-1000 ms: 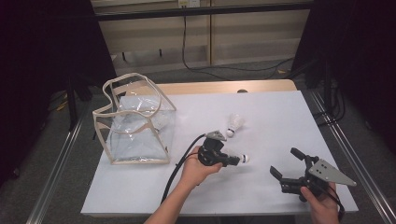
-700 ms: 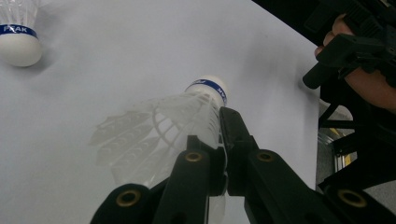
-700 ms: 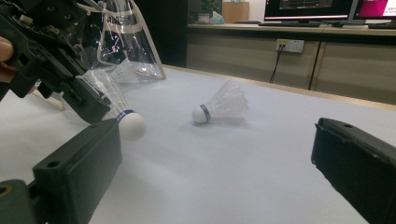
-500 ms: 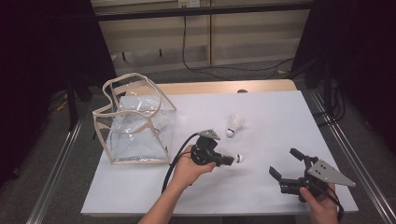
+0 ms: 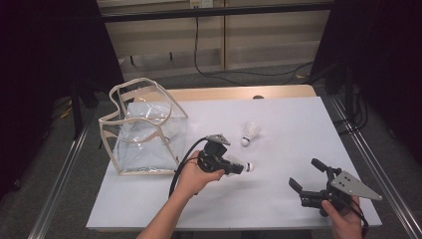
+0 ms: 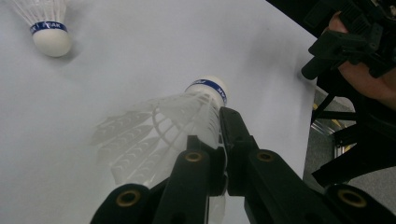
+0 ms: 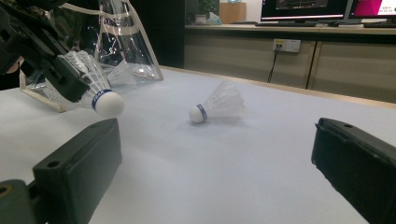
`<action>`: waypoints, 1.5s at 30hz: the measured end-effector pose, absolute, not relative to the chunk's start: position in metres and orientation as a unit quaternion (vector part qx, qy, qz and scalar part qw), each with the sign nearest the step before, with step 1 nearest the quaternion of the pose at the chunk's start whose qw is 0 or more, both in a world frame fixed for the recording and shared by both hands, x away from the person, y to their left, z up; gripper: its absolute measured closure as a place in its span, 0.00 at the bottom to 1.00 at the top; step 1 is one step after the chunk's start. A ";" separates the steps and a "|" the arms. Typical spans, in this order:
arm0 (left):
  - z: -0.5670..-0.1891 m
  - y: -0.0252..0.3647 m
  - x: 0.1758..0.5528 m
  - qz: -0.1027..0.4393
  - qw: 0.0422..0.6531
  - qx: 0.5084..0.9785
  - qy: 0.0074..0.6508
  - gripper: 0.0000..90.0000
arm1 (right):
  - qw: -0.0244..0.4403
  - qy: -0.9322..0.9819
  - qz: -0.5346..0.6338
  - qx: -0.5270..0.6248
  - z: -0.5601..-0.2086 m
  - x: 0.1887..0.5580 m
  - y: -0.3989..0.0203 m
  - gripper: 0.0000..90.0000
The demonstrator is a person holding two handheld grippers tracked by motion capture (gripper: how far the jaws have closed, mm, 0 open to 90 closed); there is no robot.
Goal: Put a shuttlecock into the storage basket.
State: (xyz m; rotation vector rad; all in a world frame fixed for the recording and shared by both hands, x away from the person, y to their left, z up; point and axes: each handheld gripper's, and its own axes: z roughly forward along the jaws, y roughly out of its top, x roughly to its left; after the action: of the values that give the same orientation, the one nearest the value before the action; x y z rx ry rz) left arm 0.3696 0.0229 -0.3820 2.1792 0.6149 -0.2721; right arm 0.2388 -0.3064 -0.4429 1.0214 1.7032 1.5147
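Observation:
My left gripper (image 5: 238,168) is shut on the feather skirt of a white shuttlecock (image 5: 245,167) with a blue band, holding it just above the white table (image 5: 308,119) near the middle. In the left gripper view the jaws pinch the shuttlecock (image 6: 182,116), cork pointing away. A second shuttlecock (image 5: 250,132) lies on its side farther back, also seen as the shuttlecock (image 7: 219,105) in the right gripper view. My right gripper (image 5: 304,173) stands open at the front right, jaws wide apart with nothing between them.
A clear plastic bag (image 5: 142,129) with beige trim stands open at the table's left; something white like a shuttlecock (image 7: 120,73) shows inside it. A metal frame (image 5: 59,184) runs along the table's sides. Cables hang behind the far edge.
My left gripper has drifted a little to the left, toward the bag, with the shuttlecock still in it. The right gripper has barely moved.

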 end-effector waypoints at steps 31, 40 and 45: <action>-0.336 0.045 0.384 -0.090 0.383 0.882 0.257 0.99 | 0.315 0.648 0.575 0.388 -0.444 0.235 -0.309 0.02; -0.324 0.051 0.387 -0.100 0.383 0.882 0.254 0.99 | 0.316 0.650 0.572 0.387 -0.444 0.234 -0.310 0.02; -0.318 0.053 0.389 -0.102 0.381 0.883 0.253 0.99 | 0.318 0.651 0.571 0.385 -0.444 0.233 -0.310 0.02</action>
State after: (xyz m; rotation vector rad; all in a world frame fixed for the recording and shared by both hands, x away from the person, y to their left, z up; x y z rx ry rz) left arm 0.3886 0.0532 -0.3180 2.2537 0.6461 -0.2613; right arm 0.2332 -0.3102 -0.4439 1.0135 1.7133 1.5024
